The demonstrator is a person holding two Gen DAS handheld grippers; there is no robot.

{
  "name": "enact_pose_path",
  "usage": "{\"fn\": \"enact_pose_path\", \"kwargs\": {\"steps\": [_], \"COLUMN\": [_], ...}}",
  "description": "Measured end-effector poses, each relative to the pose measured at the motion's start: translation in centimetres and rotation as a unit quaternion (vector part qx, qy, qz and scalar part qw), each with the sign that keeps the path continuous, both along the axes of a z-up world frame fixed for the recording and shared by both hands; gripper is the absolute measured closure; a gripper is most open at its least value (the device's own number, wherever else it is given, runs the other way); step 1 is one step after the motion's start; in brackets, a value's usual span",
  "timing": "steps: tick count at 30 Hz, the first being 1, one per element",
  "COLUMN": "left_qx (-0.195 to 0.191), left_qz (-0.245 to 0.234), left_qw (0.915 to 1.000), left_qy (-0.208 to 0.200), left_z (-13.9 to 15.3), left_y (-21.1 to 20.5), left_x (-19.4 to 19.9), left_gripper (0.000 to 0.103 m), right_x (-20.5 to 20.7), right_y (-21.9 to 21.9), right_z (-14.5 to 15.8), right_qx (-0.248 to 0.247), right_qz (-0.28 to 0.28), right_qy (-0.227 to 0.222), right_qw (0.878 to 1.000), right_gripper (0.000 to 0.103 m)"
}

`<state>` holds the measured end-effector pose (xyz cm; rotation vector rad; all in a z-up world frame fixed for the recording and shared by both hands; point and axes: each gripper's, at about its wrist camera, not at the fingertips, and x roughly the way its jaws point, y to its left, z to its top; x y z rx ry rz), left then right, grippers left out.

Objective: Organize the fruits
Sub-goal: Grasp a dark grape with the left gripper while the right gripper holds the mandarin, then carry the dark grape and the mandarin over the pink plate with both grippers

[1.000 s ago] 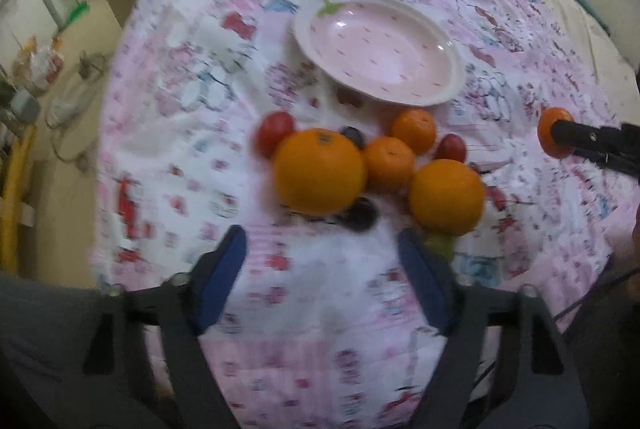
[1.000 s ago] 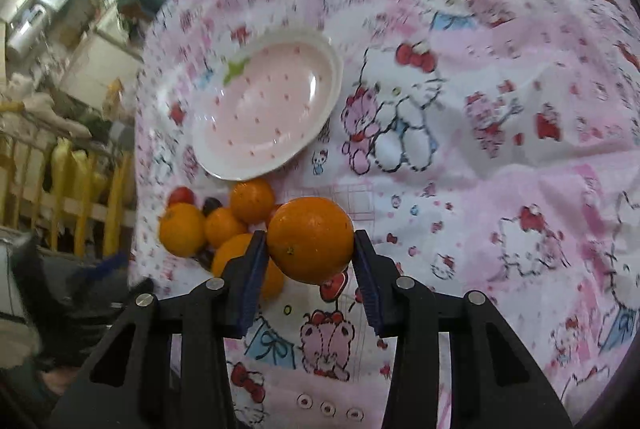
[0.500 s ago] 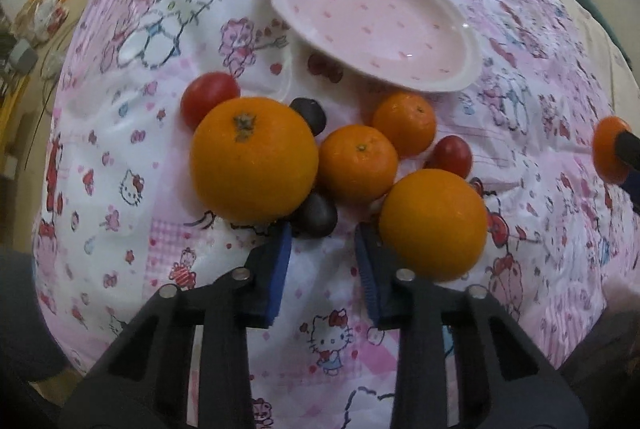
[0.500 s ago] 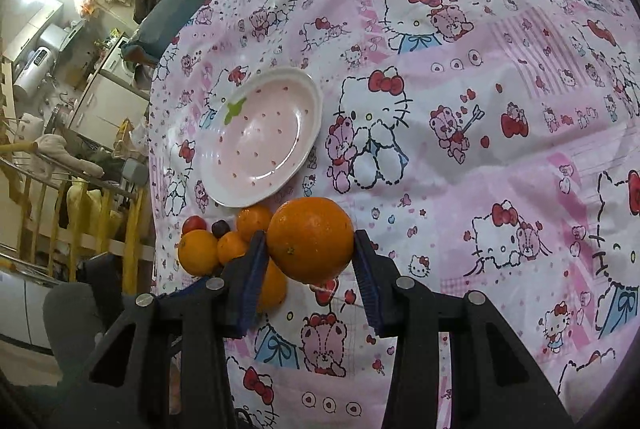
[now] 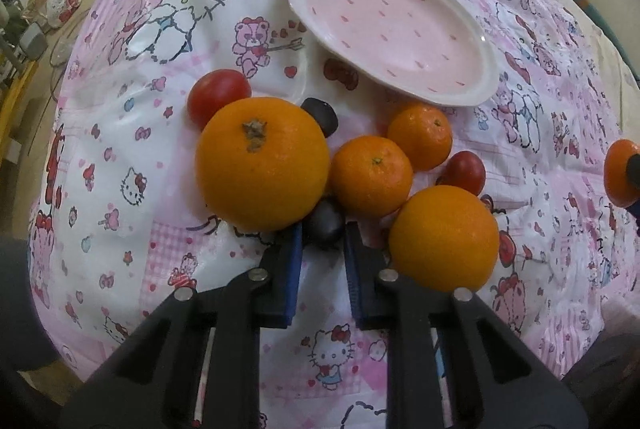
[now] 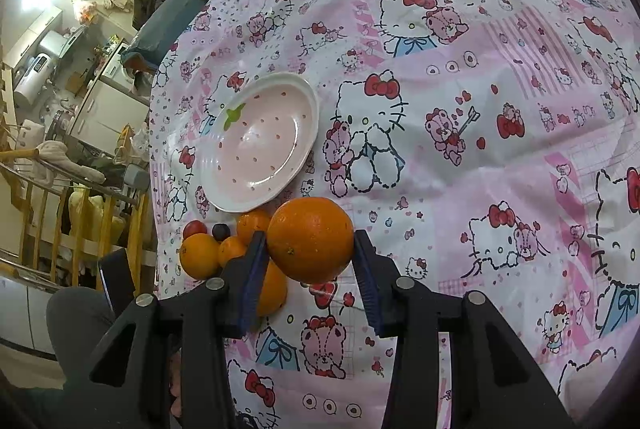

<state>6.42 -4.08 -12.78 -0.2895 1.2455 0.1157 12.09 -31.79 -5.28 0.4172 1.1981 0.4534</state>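
In the left wrist view my left gripper [image 5: 323, 229] is shut on a dark plum [image 5: 325, 223] lying between a big orange [image 5: 262, 165] and another orange [image 5: 444, 237]. Two mandarins [image 5: 372, 175], two red tomatoes [image 5: 218, 95] and a second plum [image 5: 320, 113] lie around them, below the empty pink strawberry plate [image 5: 440, 91]. In the right wrist view my right gripper [image 6: 310, 253] is shut on a large orange [image 6: 310, 239], held above the cloth to the right of the fruit pile [image 6: 208, 251], below the plate [image 6: 224, 197].
The fruits lie on a pink Hello Kitty cloth [image 6: 480, 109] over a bed. The bed's left edge drops to a floor with wooden rails [image 6: 48, 221] and appliances. The held orange shows at the right edge of the left wrist view [image 5: 618, 173].
My left gripper moved forward to the pile and closed from wide open onto the dark plum. My right gripper rose and drew back a little, still holding its orange.
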Motion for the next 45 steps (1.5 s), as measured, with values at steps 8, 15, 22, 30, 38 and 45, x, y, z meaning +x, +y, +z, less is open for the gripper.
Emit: {"fn": "enact_pose_path", "kwargs": {"steps": [8,15,22,30,38,45], "left_qx": [-0.011,-0.018,-0.005,0.029,0.058,0.074], "left_qz": [-0.015,-0.051,-0.064,-0.081,-0.099,-0.115], "left_qw": [0.9998,0.9984,0.9942,0.9903,0.9892,0.9865], "left_qy": [0.007,-0.018,-0.086,-0.110,-0.092,-0.089], "left_z": [1.2,5.0,11.1,13.1,11.3,9.2], "left_y": [0.0,0.4,1.3,2.7,2.9,2.1], "left_x": [-2.2,-4.5,-2.2,3.9,9.9,14.2], "left_gripper": [0.087,0.087,0.087,0.087,0.087,0.087], "right_x": [-0.1,-0.2,0.1,3.0,7.6,11.7], "right_y": [0.2,0.9,1.8,4.2,6.4,7.6], "right_z": [0.0,0.1,1.1,3.5,3.2,1.2], "right_qx": [-0.004,-0.006,-0.007,-0.015,-0.024,-0.042], "right_qz": [0.006,0.017,0.025,0.042,0.063,0.080], "right_qy": [-0.003,-0.004,-0.006,-0.027,-0.034,-0.039], "right_qw": [1.000,1.000,1.000,0.999,0.997,0.995], "right_gripper": [0.059,0.059,0.059,0.059,0.059,0.059]}}
